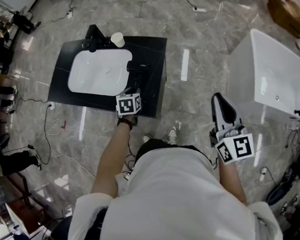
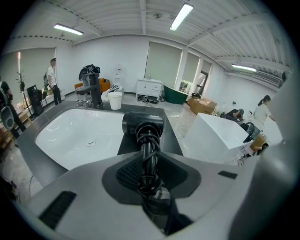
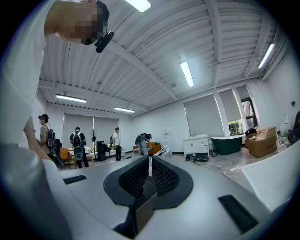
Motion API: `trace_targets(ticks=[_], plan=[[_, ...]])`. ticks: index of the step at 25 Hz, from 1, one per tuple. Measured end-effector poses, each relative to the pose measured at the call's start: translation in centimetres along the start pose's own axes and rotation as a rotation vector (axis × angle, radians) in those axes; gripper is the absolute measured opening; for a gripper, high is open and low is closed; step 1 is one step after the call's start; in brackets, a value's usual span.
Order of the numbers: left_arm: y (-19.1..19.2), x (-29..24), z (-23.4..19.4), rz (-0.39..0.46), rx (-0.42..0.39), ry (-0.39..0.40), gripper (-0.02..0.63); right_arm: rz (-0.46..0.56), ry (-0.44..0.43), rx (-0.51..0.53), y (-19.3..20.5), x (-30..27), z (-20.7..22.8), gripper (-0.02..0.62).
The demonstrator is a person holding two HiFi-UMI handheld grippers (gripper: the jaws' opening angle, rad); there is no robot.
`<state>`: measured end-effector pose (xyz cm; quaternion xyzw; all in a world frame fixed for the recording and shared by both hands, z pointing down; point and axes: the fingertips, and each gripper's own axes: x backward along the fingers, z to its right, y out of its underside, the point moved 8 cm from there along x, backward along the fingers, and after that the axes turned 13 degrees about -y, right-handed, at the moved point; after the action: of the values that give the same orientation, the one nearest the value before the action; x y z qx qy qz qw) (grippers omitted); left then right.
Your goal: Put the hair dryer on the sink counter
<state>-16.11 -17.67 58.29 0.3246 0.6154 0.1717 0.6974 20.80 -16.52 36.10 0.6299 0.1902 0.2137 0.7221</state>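
**Dryer at the bench, left gripper clamped on its handle**

The person's white shirt [image 1: 174, 197] fills the foreground. Ahead, the left gripper [image 2: 149, 161] is closed on the cord-wrapped handle of the hair dryer [image 2: 143, 124], whose head sits over the black bench [image 1: 157, 49], just right of the white basin [image 1: 96, 73]. Whether it rests there is unclear. The faucet [image 1: 94, 36] and cup [image 1: 117, 39] stand at the back edge, clear of it. The right gripper [image 3: 149, 171] is closed and empty, beside a white bathtub [image 1: 279, 76].

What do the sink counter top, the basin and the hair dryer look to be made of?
Counter top: a dark, flat slab with a low sheen, so stone or a stone-look composite; which one is unclear. Basin: probably glazed white ceramic, being smooth with soft highlights. Hair dryer: likely matte black plastic, with a dull, even body.
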Motion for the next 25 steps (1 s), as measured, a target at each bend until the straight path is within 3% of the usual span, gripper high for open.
trace_targets(ticks=[8,18,25], plan=[[-0.5,1.1,-0.4,0.082,0.060,-0.053,0.019,-0.001,0.001,-0.027,0.4,0.2,1.3,0.044],[-1.6,4.1,-1.0,0.213,0.142,-0.088,0.002,-0.009,-0.068,-0.030,0.8,-1.8,1.7,0.044],[-1.5,6.7,-1.5,0.253,0.186,-0.101,0.002,-0.010,-0.131,-0.029,0.8,-3.6,1.3,0.044]])
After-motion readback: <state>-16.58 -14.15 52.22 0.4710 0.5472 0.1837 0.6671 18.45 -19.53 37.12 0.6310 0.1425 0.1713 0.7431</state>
